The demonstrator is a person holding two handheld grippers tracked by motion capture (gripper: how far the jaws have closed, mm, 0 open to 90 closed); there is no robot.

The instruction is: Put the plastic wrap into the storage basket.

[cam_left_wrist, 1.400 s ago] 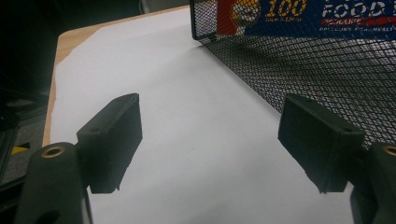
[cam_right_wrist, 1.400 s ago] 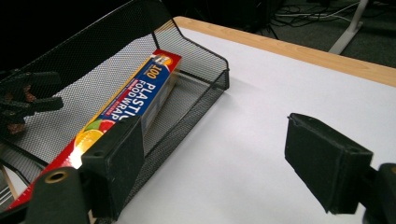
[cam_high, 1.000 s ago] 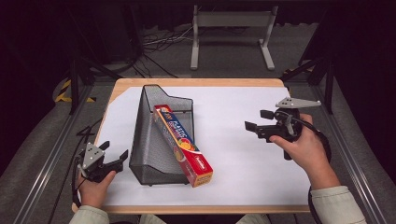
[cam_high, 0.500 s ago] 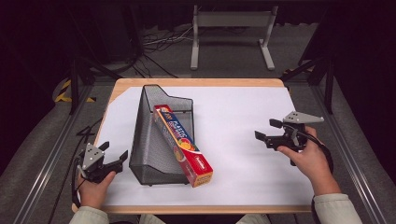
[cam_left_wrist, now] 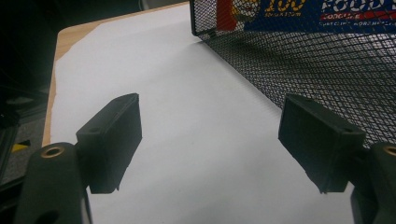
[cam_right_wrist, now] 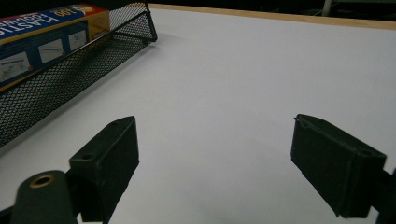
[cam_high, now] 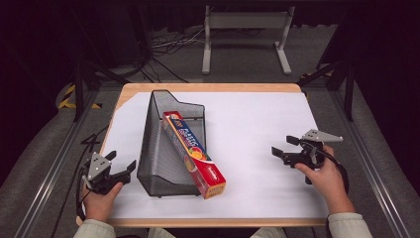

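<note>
A: Setting?
B: Recording lab. Wooden surface [cam_high: 208, 88] under a white sheet [cam_high: 257, 129], dark curtained surround, metal rails [cam_high: 44, 173] along both sides.
A: Other evidence?
B: Loose cables [cam_high: 163, 47] and a grey metal stand [cam_high: 245, 29] on grey carpet behind.

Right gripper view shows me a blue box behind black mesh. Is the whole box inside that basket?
Observer: No. The high view shows the box lying slanted in the mesh basket, with its red end sticking out past the basket's near edge.
Operator: Where is the other gripper?
Observer: The left gripper sits just left of the basket, open, with nothing between its jaws.
</note>
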